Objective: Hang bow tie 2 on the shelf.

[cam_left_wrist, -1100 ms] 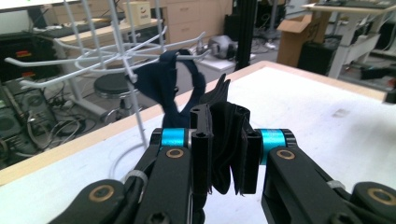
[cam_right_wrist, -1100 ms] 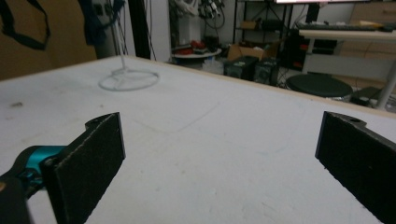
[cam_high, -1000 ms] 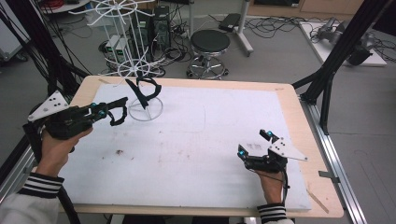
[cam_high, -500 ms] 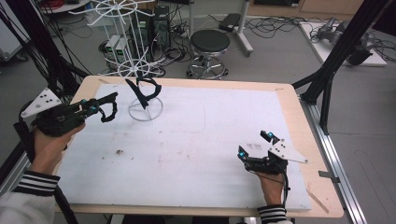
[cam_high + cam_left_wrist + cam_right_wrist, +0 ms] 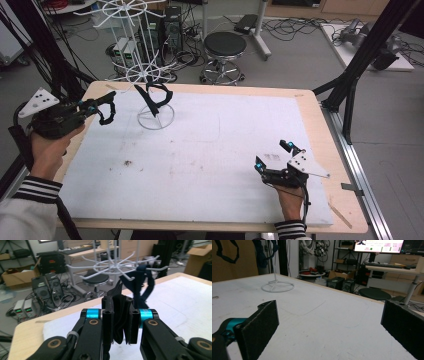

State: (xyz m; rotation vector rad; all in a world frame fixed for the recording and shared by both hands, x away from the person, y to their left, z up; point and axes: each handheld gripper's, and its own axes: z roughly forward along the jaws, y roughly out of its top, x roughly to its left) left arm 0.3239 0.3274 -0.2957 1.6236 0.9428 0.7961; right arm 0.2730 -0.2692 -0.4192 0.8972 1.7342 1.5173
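In the high view the left gripper (image 5: 102, 106) sits at the left edge of the frame, over the left rim of the table (image 5: 310, 107), with a black strap (image 5: 107, 113) hanging in a loop from its tip. The left gripper view shows the 2 jaws drawn close together, clamped on the folded black strap (image 5: 121, 315) at the middle of the frame. Just beyond it, in the upper middle, the white wire rack (image 5: 117, 263) spreads its hooks, and another dark strap (image 5: 140, 281) hangs from one of them. In the high view that rack (image 5: 150, 75) stands on its ring base in the upper left part of the white table cover (image 5: 200, 145). The right gripper (image 5: 274, 156) rests low at the lower right of the frame, well apart from the rack, its jaws spread wide with nothing between them.
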